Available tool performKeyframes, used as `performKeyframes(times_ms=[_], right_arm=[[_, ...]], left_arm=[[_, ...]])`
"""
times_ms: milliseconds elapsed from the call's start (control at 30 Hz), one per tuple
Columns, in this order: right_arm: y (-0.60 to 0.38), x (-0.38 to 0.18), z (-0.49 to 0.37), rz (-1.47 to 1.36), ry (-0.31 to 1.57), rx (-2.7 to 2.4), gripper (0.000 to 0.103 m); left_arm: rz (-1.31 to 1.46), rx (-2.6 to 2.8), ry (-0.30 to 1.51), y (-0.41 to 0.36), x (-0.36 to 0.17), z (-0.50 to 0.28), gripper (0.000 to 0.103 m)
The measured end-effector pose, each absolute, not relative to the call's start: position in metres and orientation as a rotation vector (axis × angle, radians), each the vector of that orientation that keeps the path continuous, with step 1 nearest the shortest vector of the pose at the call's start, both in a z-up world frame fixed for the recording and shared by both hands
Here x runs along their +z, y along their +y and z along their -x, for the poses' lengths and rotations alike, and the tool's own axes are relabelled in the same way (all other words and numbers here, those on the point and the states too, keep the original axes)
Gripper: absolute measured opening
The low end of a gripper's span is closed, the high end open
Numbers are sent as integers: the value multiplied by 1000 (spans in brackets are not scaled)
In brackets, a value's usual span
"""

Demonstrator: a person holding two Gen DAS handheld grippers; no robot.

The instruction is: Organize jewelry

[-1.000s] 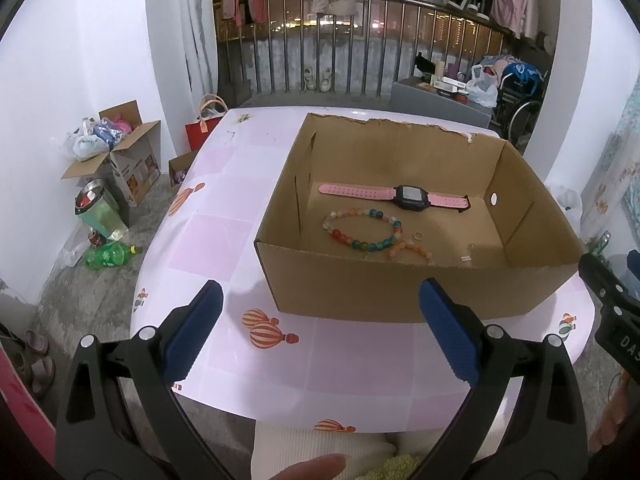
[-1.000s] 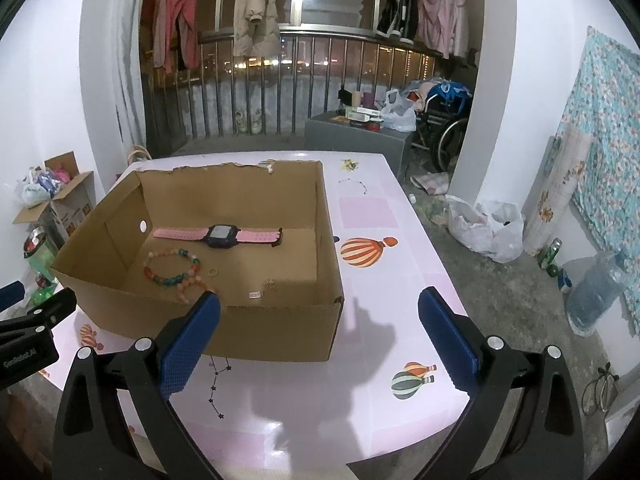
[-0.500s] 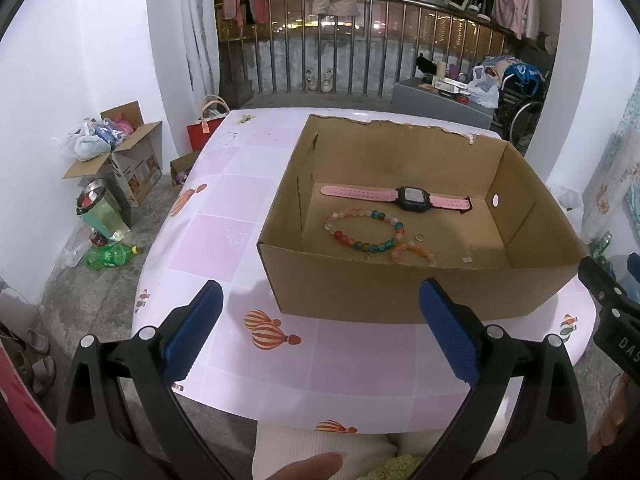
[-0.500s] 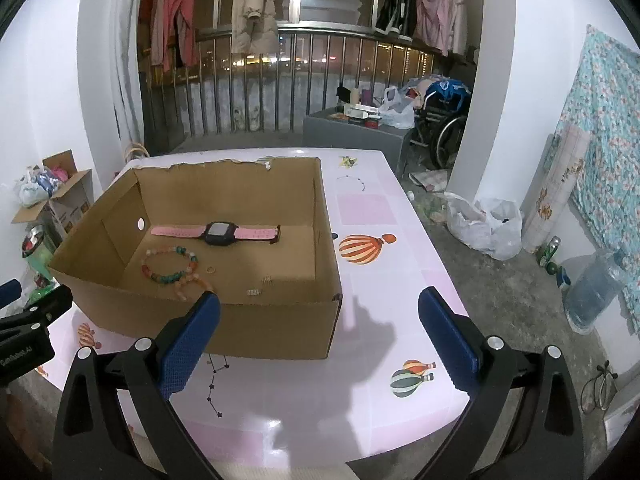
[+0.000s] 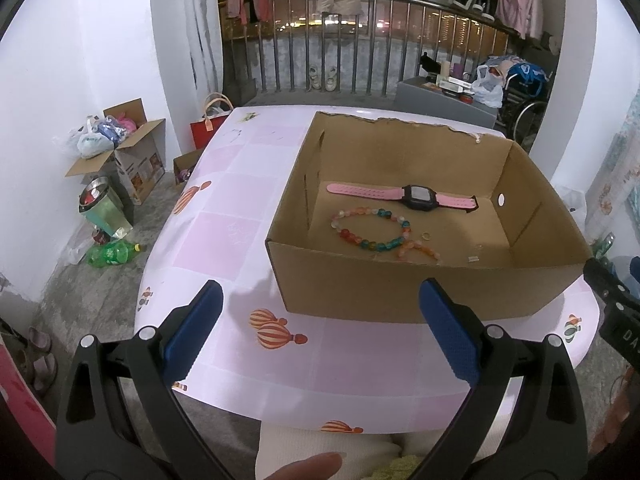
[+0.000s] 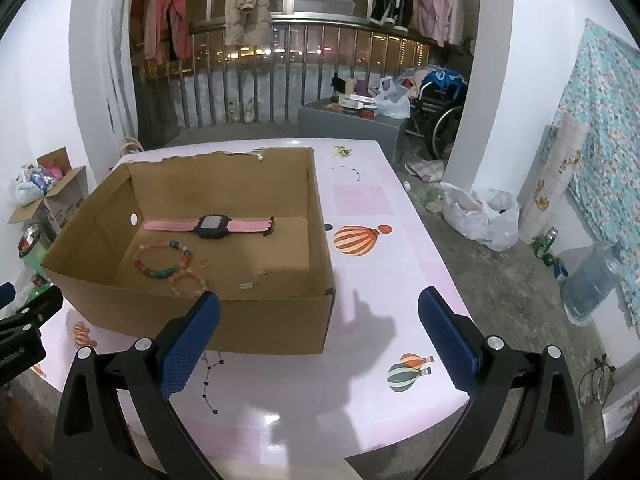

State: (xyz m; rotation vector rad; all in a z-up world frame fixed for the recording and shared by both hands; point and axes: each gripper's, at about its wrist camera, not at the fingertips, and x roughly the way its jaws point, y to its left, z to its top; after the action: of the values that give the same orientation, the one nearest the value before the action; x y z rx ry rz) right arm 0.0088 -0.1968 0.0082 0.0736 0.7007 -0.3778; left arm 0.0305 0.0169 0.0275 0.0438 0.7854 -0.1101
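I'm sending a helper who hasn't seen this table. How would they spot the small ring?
Find the open brown cardboard box on the pink balloon-print table. On its floor, the tiny thin metal ring lies just right of the multicoloured bead bracelet, below the pink-strapped black watch. It is one plain loop, with no beads.

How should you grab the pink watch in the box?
Take the pink-strapped black watch by its raised black face, coming straight down from above: it lies flat on the floor of the brown cardboard box, whose walls block the sides.
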Motion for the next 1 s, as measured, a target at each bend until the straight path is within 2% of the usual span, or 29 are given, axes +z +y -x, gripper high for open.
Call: performKeyframes(times_ms=[1000], right_arm=[[-198,1,-12,-82,746,-378,97]], left_arm=[[-41,-104,796,16,25,-32,95]])
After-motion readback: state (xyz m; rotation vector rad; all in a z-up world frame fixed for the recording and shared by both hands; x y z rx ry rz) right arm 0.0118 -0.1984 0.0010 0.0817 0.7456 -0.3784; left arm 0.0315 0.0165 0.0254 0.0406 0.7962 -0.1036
